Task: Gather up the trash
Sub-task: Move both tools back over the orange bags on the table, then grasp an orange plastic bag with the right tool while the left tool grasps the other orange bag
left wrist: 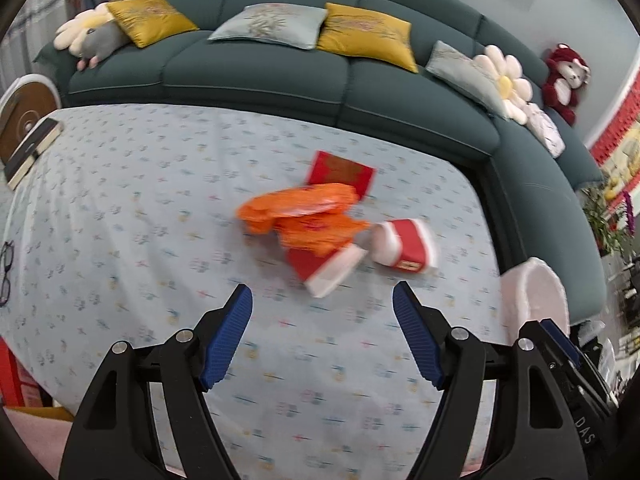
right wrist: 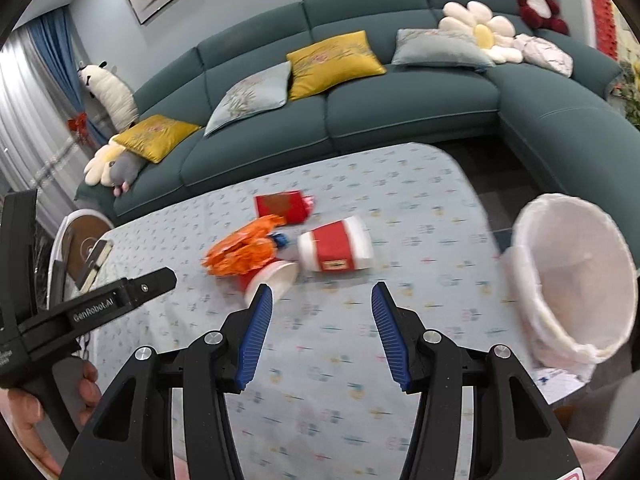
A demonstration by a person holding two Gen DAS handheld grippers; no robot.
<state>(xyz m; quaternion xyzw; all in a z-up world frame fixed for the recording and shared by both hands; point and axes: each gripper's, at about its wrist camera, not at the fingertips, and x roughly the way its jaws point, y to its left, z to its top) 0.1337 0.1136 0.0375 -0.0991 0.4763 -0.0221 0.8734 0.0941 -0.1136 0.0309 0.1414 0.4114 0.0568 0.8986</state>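
We are closing in on the trash heaped near the middle of the counter (left wrist: 120,208), with nothing picked up yet. Taking the orange wrapper (left wrist: 304,216) as our landmark: a red envelope (left wrist: 344,170) lies just behind it toward the sofa (left wrist: 256,80), a tipped cup (left wrist: 332,272) pokes out from under its near edge with the white mouth facing us, and a red-banded can (left wrist: 404,246) lies on its side just to its right. The bin (right wrist: 576,280) stands well to the right of the wrapper, at the counter's edge, its mouth tilted our way. The left gripper (left wrist: 322,300) hangs short of the cup with fingers spread wide and nothing between them; the right gripper (right wrist: 322,296) is likewise spread and empty, its left finger just in front of the cup in its view. To do this well, we should let each gripper take one item, probably left on the wrapper or cup and right on the can. We straddle the can across its body, not its ends, so it cannot roll. We pinch the wrapper at a bunched fold, since loose film likely slips.
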